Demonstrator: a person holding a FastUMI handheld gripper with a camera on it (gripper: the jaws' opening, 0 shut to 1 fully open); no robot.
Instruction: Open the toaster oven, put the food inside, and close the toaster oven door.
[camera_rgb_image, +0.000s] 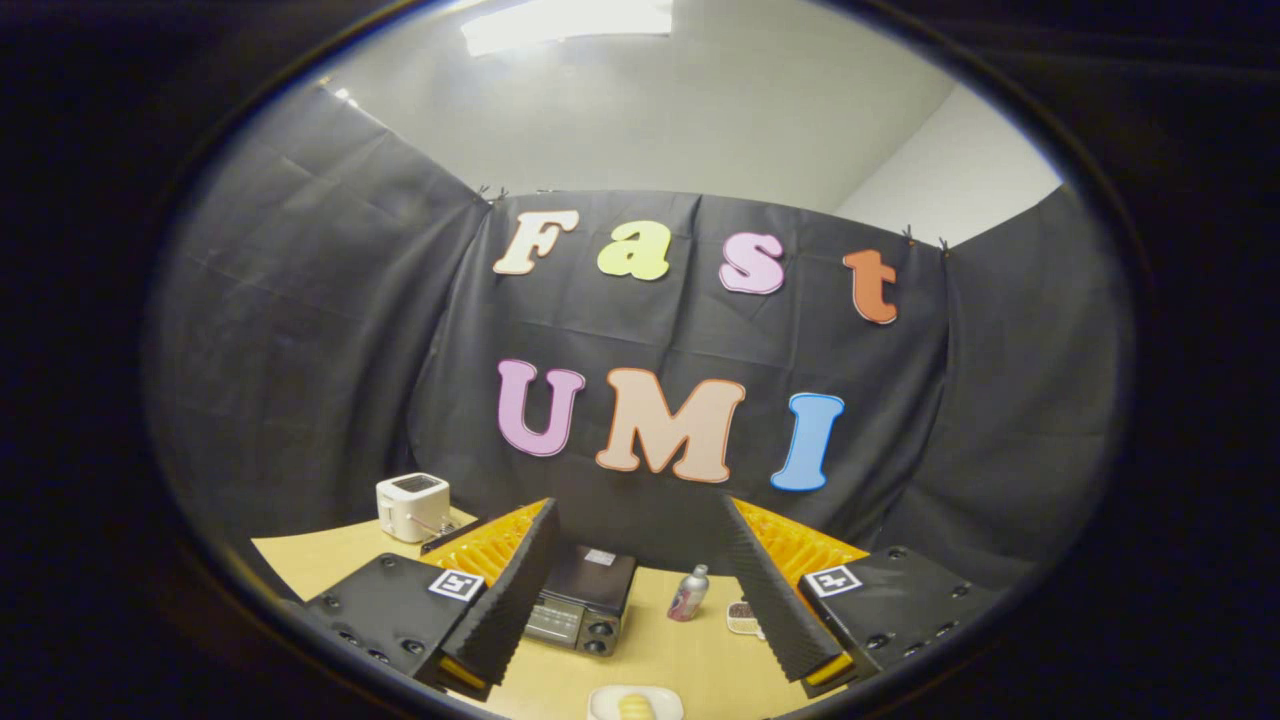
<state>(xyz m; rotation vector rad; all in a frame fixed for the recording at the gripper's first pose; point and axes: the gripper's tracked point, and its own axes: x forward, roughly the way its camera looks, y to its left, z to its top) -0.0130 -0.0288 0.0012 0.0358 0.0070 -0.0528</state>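
A dark toaster oven (585, 600) with a glass door and two knobs stands on the wooden table (690, 660), its door closed, just beyond my left finger. A white plate (635, 702) with a yellowish piece of food (634, 708) lies on the table between my fingers, close below them. My gripper (640, 590) hangs above the table, open wide, with nothing between its fingers.
A white pop-up toaster (413, 506) sits at the table's far left corner. A small bottle (689, 593) stands right of the oven, and a small flat brownish item (742, 617) lies beside my right finger. Black cloth walls close in the table's far side.
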